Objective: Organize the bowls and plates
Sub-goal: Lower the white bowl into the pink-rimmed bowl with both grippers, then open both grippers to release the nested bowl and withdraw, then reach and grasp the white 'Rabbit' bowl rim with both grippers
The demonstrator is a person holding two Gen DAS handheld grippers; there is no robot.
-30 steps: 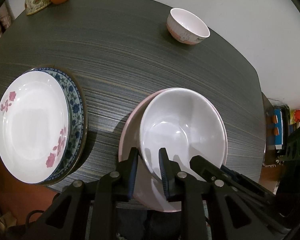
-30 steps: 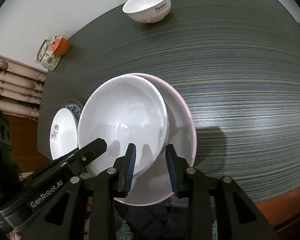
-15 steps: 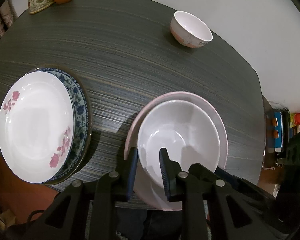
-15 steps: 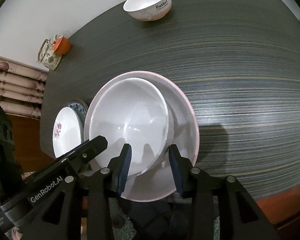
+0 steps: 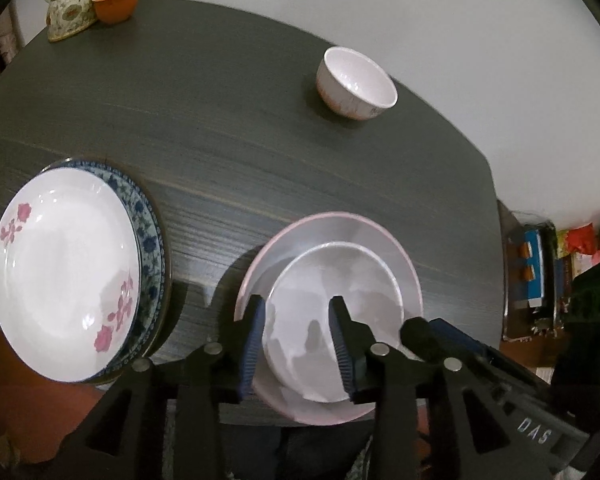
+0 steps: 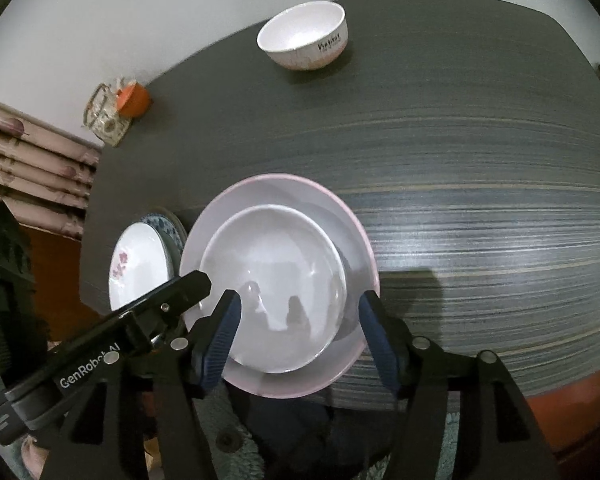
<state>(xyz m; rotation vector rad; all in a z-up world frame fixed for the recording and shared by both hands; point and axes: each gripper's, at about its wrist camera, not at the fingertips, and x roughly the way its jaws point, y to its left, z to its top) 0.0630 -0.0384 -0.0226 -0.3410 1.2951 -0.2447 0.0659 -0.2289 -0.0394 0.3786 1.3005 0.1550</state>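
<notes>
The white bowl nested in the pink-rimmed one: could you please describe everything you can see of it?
The white bowl is plain, glossy and ceramic-looking, empty and upright. It sits inside the larger pink-rimmed bowl near the table's front edge. The left gripper and right gripper are both open around it, apparently not gripping it.

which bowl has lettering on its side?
The small bowl standing alone at the far edge of the table. The white bowl nested in the pink bowl shows no lettering.
</notes>
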